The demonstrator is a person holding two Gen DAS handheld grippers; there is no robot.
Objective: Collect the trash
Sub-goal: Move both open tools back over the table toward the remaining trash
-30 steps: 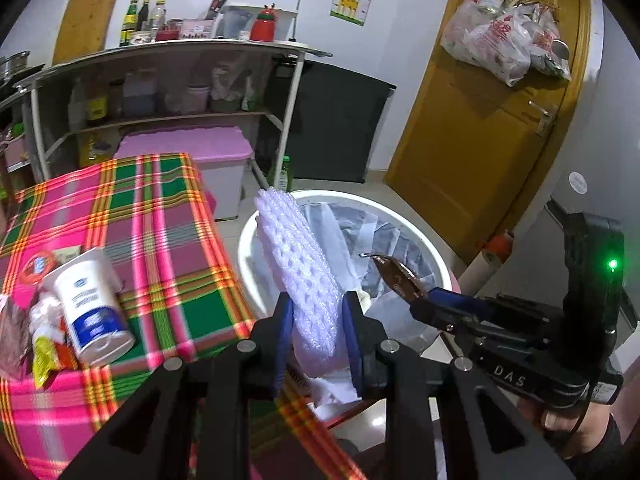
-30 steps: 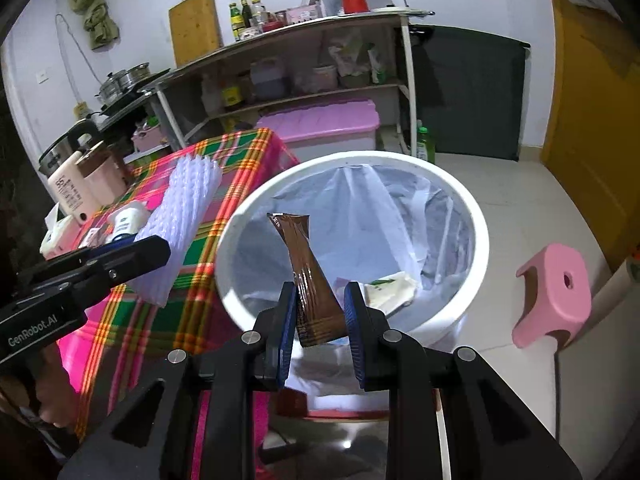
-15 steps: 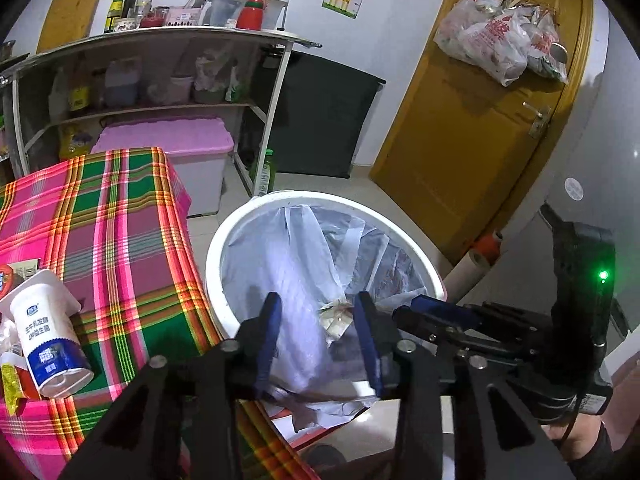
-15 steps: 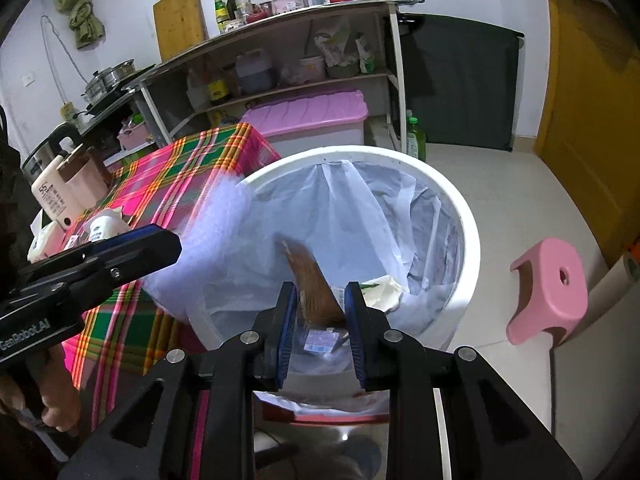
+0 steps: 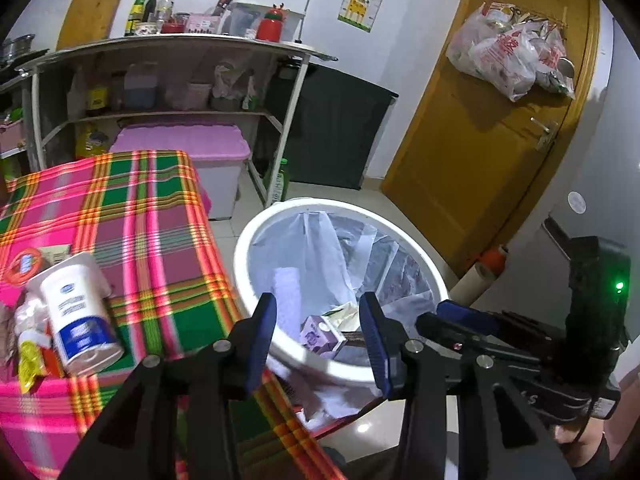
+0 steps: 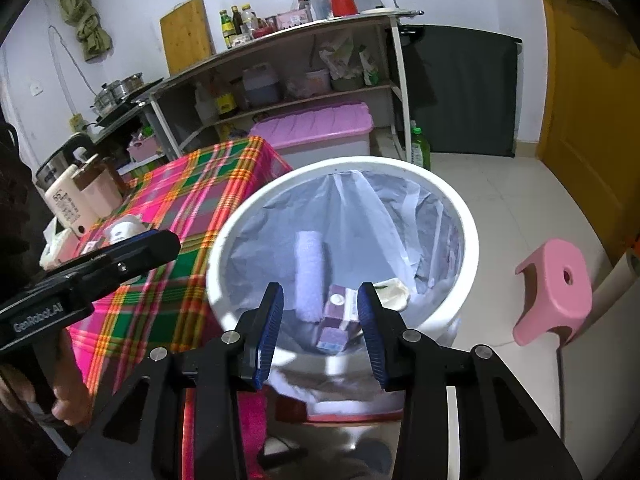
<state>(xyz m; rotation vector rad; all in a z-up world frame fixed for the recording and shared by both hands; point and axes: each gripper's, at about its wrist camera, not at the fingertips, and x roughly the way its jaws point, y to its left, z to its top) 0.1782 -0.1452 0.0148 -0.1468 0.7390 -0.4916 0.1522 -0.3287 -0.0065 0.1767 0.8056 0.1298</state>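
White foam sleeve (image 6: pixel 308 276) is down in the bin (image 6: pixel 472 240) now, standing near upright, long axis leaning on the liner, beside a purple carton (image 6: pixel 338 320). Both tools, left tool (image 5: pixel 318 334) and right tool (image 6: pixel 320 330), are opening over it, nothing between them. On the worktop (image 5: pixel 132 216), 1 tub (image 5: pixel 76 312) and wrappers (image 5: pixel 28 344) remain.

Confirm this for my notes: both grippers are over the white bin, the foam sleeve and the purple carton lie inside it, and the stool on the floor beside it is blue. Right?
One slip: the stool is pink, not blue, as the right wrist view shows. Otherwise right: the left gripper and right gripper hang over the white bin, their jaws opening with nothing between them, and the foam sleeve and purple carton lie inside.
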